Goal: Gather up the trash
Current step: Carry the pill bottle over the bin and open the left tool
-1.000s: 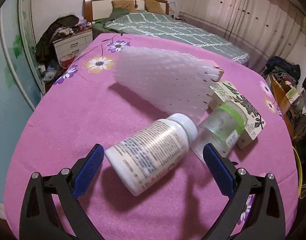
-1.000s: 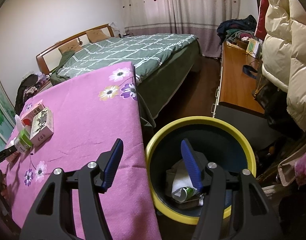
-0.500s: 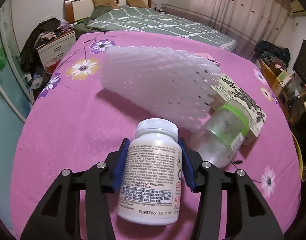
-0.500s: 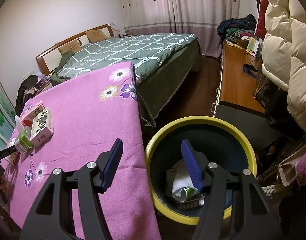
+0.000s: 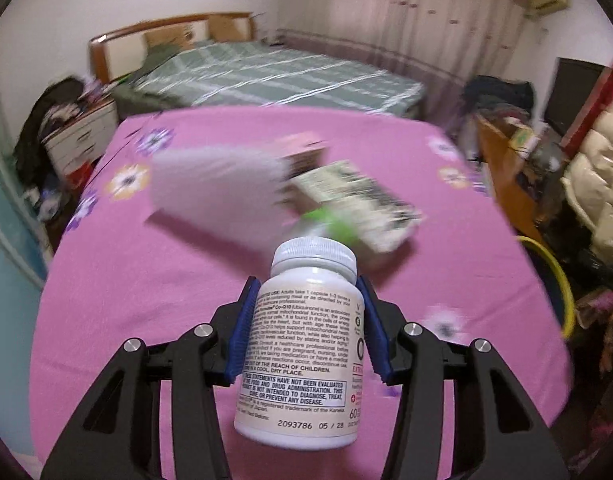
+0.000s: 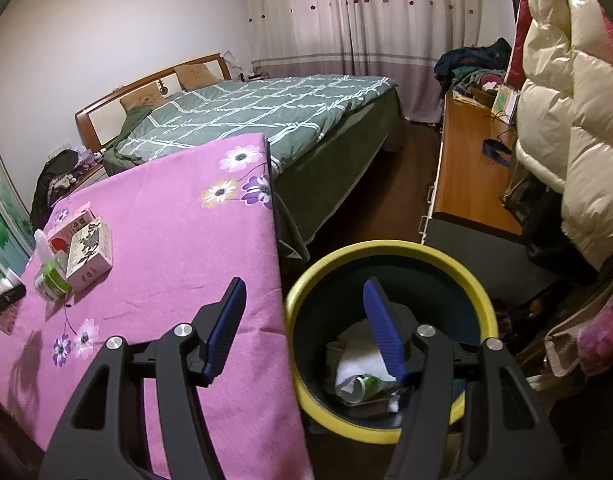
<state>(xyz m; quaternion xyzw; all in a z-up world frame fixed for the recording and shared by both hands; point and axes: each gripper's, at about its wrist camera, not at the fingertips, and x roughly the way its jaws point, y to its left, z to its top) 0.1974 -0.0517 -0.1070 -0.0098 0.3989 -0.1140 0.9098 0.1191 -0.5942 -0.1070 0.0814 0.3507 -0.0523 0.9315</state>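
My left gripper (image 5: 306, 320) is shut on a white pill bottle (image 5: 306, 344) and holds it lifted above the pink table (image 5: 146, 280). Behind it lie white foam wrap (image 5: 214, 188), a clear cup with a green band (image 5: 330, 224) and a patterned box (image 5: 358, 200), all blurred. My right gripper (image 6: 304, 320) is open and empty, over the gap between the table edge and the yellow-rimmed bin (image 6: 390, 344), which holds paper trash (image 6: 362, 372). The right wrist view also shows the cup (image 6: 52, 276) and the patterned box (image 6: 91, 252) on the table.
A pink box (image 6: 72, 224) lies beside the patterned box. A green bed (image 6: 266, 120) stands behind the table. A wooden desk (image 6: 466, 184) and hanging coats (image 6: 574, 120) are at the right. The bin's rim (image 5: 554, 280) shows at the left wrist view's right edge.
My left gripper closed on the pill bottle, then lifted it off the table and swung toward the right. The right gripper has stayed still.
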